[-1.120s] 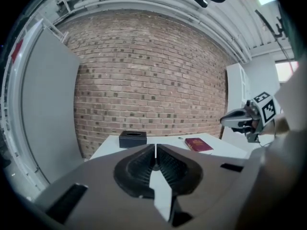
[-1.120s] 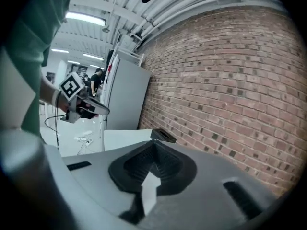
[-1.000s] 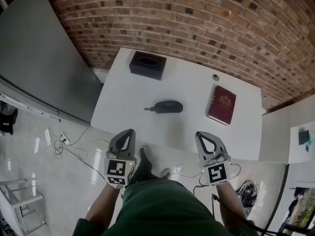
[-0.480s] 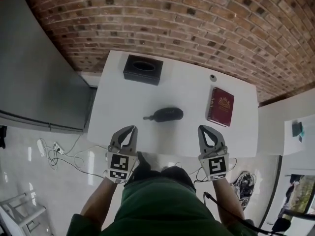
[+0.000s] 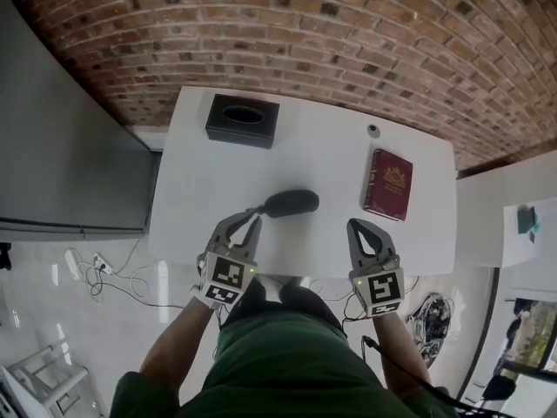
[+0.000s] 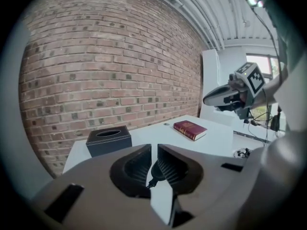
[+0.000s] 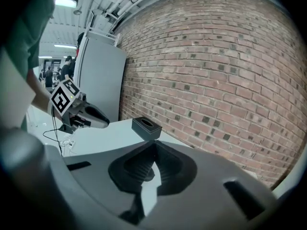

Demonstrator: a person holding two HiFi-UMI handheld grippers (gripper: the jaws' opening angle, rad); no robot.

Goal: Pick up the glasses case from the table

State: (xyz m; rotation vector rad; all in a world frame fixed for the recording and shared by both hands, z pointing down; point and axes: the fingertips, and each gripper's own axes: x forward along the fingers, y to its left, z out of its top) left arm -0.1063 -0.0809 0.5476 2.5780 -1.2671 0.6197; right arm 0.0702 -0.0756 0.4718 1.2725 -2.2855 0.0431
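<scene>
The glasses case (image 5: 292, 202) is a black oval pouch with a short strap at its left end, lying in the middle of the white table (image 5: 331, 159). My left gripper (image 5: 254, 220) is shut and empty, its tips just short of the case's strap end. In the left gripper view a dark part of the case (image 6: 156, 170) shows through the gap behind the shut left gripper (image 6: 154, 147). My right gripper (image 5: 357, 227) is over the table's near edge, right of the case, shut with nothing in it. Its tips (image 7: 154, 145) meet in the right gripper view.
A black tissue box (image 5: 243, 120) stands at the table's far left. A red book (image 5: 389, 184) lies to the right of the case, with a small round thing (image 5: 373, 130) beyond it. A brick wall runs behind the table. Cables (image 5: 100, 264) lie on the floor at the left.
Both grippers have moved forward to the table's near edge. The left one has swung right towards the case's strap end and rolled a little. The case has not moved.
</scene>
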